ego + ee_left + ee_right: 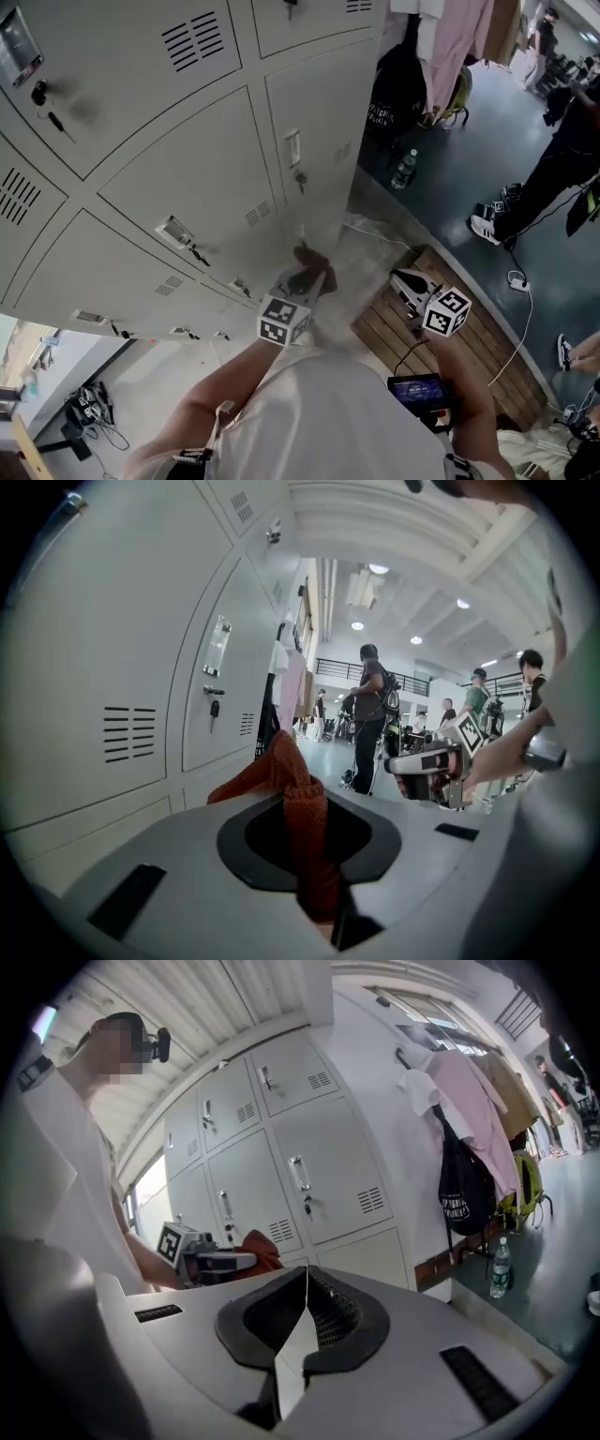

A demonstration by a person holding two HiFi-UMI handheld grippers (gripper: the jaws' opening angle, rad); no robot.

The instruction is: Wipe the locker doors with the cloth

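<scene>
Closest in, the person's bare arms reach forward, a gripper in each hand. The left gripper (pixel 317 883) has its jaws clamped on the rust-orange cloth (pixel 292 785), whose knitted folds stick out past the tips in a bunched peak. From above, that bunch sits low against the bottom row of the grey locker doors (pixel 187 178), just below a door with a key hanging in its lock; the motion blur there keeps me from telling whether the cloth actually touches the metal. The right gripper (pixel 305 1309) is held out to the side, apart from the lockers and over a slatted wooden board (pixel 469 361) on the floor, its jaws pressed together with nothing between them. Beyond the end of the lockers, a black bag (pixel 398 89) and a pink garment (pixel 459 37) hang on the wall, with a water bottle (pixel 403 169) standing on the dark floor beneath. Farther off, several people (pixel 367 714) stand in the open hall.
</scene>
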